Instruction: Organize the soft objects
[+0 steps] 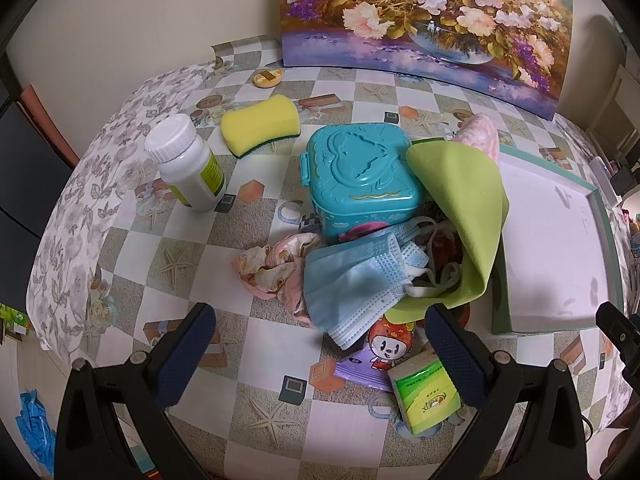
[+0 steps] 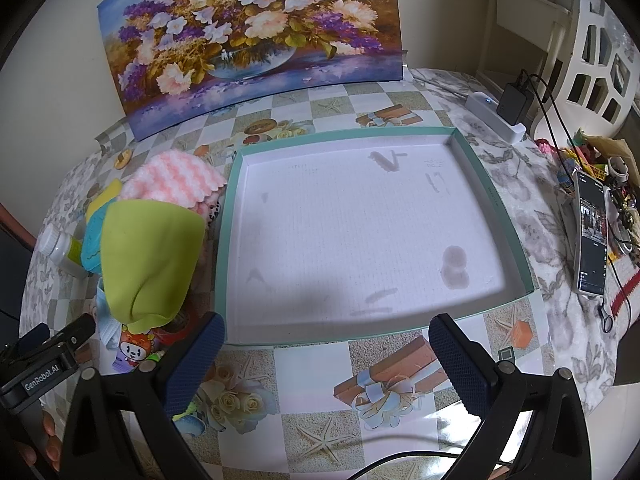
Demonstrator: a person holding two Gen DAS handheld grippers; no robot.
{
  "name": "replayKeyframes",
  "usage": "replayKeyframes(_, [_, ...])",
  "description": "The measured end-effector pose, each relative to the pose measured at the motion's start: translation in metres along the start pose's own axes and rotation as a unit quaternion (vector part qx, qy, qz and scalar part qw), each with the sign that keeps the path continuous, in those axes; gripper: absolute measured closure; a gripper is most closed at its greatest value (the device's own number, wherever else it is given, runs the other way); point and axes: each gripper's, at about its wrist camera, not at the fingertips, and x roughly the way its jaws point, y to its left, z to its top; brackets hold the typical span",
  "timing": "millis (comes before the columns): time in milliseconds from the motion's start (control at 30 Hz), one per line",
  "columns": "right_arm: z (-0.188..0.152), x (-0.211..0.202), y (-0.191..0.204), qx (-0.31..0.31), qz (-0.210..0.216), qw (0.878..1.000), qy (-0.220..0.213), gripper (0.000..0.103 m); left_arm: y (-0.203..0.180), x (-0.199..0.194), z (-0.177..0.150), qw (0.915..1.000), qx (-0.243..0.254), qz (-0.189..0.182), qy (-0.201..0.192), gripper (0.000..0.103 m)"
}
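Observation:
A pile of soft things lies left of a shallow teal-rimmed tray [image 1: 600, 216] [image 2: 472, 136]. In the pile are a blue face mask [image 1: 356, 280], a green cloth [image 1: 464, 200] [image 2: 148, 256], a floral rag [image 1: 272, 264], a pink-white knitted cloth [image 1: 482, 132] [image 2: 176, 178] and white straps. A yellow sponge [image 1: 260, 124] sits farther back. My left gripper [image 1: 320, 344] hovers open just before the mask. My right gripper [image 2: 326, 350] is open at the tray's near edge, holding nothing. The tray's white floor is bare.
A teal plastic box [image 1: 360, 176] and a white pill bottle [image 1: 188, 164] stand by the pile. A tissue pack [image 1: 424, 396] and a cartoon packet [image 1: 384, 352] lie near my left gripper. A flower painting [image 2: 248, 36] leans at the back. A phone [image 2: 592, 232], charger and clutter sit right.

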Motion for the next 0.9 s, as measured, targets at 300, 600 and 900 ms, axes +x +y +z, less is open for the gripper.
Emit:
replayKeyframes(300, [-0.003,0.002,0.002,-0.007,0.015,1.000,-0.010,0.000,0.004,-0.002,-0.001,0.9998,-0.010,-0.011,-0.012,0.000])
replayKeyframes(600, [0.012,-0.002,0.043,-0.029,0.100,0.994,-0.023,0.000,0.021,-0.005,0.005,0.9978,-0.034,-0.048,-0.031,0.000])
replayKeyframes(900, [0.020,0.013,0.091,-0.055,0.161,0.985,0.001,0.010,0.034,0.010,0.006,0.9989,-0.029,-0.025,-0.027,0.000])
